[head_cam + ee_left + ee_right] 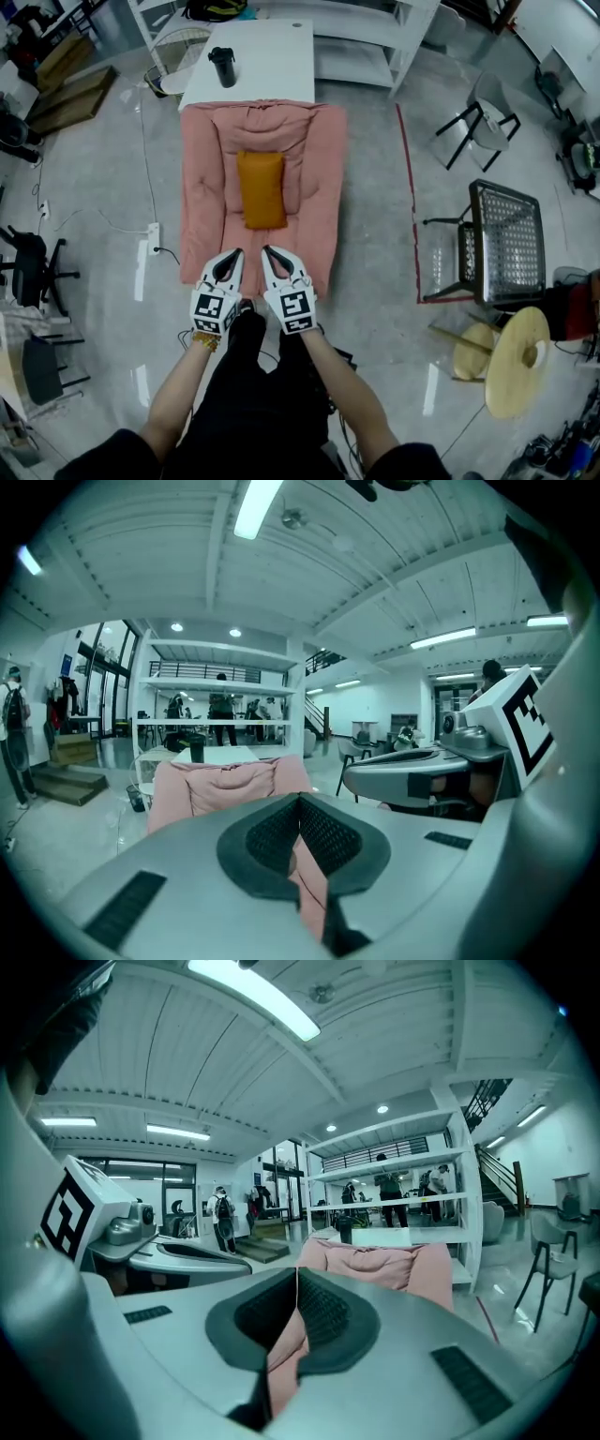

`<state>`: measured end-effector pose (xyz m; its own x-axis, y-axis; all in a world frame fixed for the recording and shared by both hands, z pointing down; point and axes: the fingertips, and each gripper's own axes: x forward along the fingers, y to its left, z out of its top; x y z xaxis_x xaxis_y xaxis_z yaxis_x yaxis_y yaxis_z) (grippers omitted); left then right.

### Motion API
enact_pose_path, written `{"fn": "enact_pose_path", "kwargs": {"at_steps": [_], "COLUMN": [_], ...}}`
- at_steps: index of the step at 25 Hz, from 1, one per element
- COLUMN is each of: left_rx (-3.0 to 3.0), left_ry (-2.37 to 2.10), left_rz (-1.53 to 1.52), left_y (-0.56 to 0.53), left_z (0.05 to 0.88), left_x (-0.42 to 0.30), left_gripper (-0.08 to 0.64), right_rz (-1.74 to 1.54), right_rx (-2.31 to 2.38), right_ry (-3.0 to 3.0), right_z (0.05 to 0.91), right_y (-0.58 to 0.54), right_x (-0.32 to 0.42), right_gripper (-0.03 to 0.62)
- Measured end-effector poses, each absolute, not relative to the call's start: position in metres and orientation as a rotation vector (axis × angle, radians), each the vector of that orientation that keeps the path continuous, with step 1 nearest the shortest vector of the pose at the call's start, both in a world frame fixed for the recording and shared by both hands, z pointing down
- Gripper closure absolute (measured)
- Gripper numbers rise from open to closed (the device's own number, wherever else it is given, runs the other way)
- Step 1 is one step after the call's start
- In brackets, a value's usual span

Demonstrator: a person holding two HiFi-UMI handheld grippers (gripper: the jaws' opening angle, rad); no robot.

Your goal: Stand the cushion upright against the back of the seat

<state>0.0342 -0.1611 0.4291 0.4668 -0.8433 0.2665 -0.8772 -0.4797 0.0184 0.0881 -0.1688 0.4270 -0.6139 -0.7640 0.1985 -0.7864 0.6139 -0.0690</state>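
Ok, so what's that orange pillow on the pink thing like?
The orange fabric cushion is a plump, soft-looking rectangle with rounded corners. It sits in the middle of the pink padded floor seat, its long side running towards the seat's back. Only the seat touches it; nothing grips it. From above I can't tell whether it lies flat or leans.

We see a pink padded seat (202,187) spread on the glossy grey floor (103,187), an orange cushion (262,189) lying flat along its middle; at its far end stands a white desk (272,66) bearing a black cup (223,67).
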Motion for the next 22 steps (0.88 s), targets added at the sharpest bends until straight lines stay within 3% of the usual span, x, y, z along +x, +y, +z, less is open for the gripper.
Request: {"fn": "enact_pose_path", "kwargs": {"at_steps": [8,22], "left_rx": [2.64,2.709], "left_ry": [-1.545,-1.458], "left_rz": [0.26,0.175], "left_y": [-0.121,-0.059], "left_z": [0.392,0.37], "left_x": [0.041,-0.018], "left_gripper": [0.548,0.548], "right_rz": [0.12,0.073], "right_rx": [1.307,1.419], "right_ry": [-2.703,-2.615], "right_z": [0.395,0.374], "right_y": [-0.125,-0.056], "right_x": [0.089,0.034], "right_gripper": [0.574,0.574]}}
